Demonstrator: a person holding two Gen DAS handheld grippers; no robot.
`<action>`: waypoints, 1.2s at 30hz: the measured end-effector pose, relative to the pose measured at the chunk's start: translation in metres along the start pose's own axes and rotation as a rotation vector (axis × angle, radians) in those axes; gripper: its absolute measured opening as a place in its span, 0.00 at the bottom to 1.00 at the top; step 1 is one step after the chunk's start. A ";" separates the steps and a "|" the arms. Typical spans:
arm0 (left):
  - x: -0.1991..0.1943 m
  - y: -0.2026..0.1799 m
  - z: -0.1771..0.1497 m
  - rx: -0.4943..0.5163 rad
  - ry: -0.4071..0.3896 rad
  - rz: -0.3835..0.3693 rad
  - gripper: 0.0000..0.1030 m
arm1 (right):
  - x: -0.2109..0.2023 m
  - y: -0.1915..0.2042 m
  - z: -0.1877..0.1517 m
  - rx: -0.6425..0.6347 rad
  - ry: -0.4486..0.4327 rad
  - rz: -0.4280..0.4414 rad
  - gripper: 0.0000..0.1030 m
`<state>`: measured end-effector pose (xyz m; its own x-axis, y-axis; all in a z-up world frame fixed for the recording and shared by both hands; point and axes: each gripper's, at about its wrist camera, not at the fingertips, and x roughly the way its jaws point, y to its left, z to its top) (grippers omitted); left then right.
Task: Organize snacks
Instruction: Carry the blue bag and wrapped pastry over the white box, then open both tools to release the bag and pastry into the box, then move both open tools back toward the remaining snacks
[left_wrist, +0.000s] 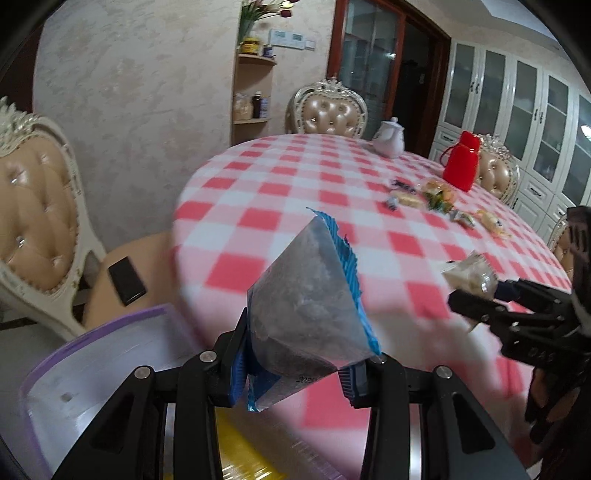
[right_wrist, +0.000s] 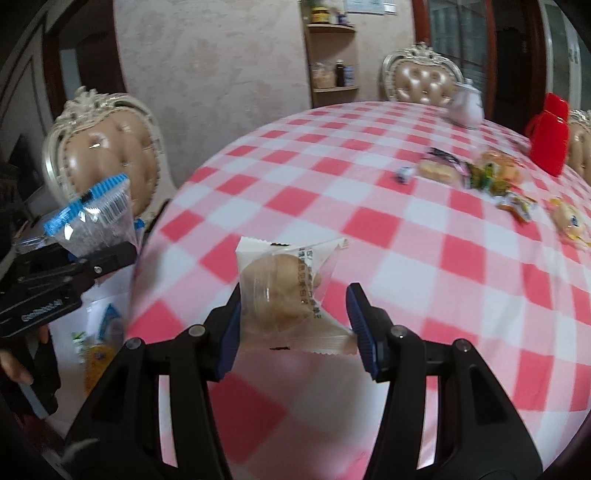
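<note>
The left gripper has its jaws clamped on a blue-edged clear packet, just off the near edge of the checked counter, above a purple-rimmed bin. The right gripper pinches a wrapped bun over that edge. Loose snacks lie far across the counter, before the red flask.

Tufted cream chairs ring the checked table before white cabinets.
</note>
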<state>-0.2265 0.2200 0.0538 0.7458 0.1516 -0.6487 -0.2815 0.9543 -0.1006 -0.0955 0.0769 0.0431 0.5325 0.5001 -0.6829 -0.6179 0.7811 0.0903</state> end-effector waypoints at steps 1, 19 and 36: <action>-0.003 0.008 -0.004 0.001 0.004 0.019 0.40 | 0.000 0.010 -0.001 -0.012 0.001 0.013 0.55; -0.023 0.108 -0.054 -0.005 0.122 0.161 0.40 | 0.007 0.175 -0.046 -0.300 0.097 0.226 0.56; -0.063 0.080 -0.020 -0.062 -0.209 0.417 0.95 | -0.011 0.125 -0.040 -0.235 -0.002 0.243 0.75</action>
<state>-0.3084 0.2820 0.0716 0.6647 0.5738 -0.4784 -0.6140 0.7844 0.0876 -0.2020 0.1539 0.0333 0.3539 0.6621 -0.6606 -0.8433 0.5314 0.0809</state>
